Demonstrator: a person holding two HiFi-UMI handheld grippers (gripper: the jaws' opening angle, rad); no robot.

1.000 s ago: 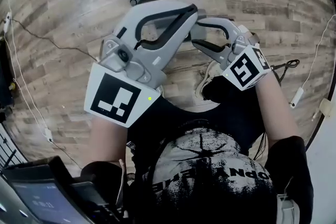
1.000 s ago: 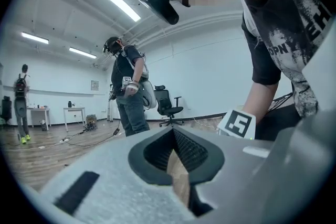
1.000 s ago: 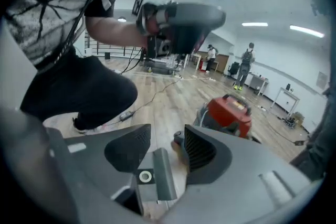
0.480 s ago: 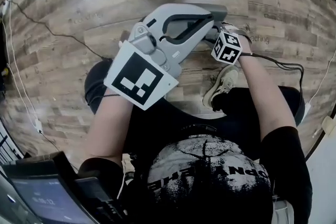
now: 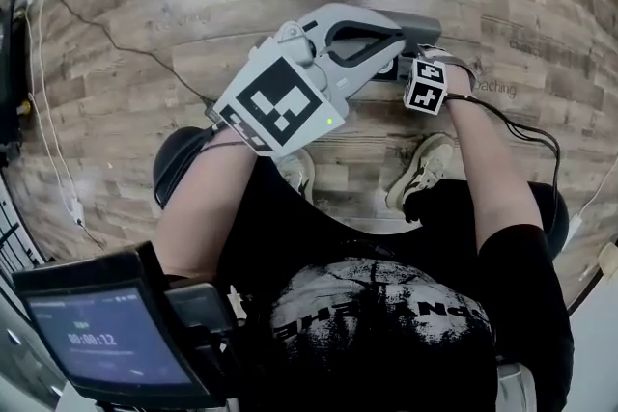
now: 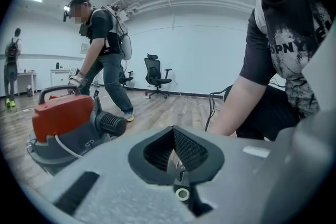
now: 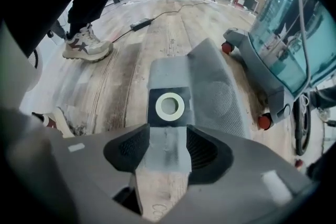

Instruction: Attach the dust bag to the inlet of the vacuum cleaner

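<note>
While the left gripper [image 6: 176,160] is closed tight on nothing, the right gripper [image 7: 168,150] holds its jaws wide apart astride the near end of the bag [image 7: 207,92], which lies on the floor [image 7: 121,73] beside the vacuum [image 7: 286,44].

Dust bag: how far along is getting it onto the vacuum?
Nothing is attached yet. The dust bag lies flat on the floor beside the vacuum cleaner. In hand: the right gripper points down with open jaws either side of the bag's near end; the left gripper is shut and empty. Left: grip, lift, fit its collar ring onto the inlet.
</note>
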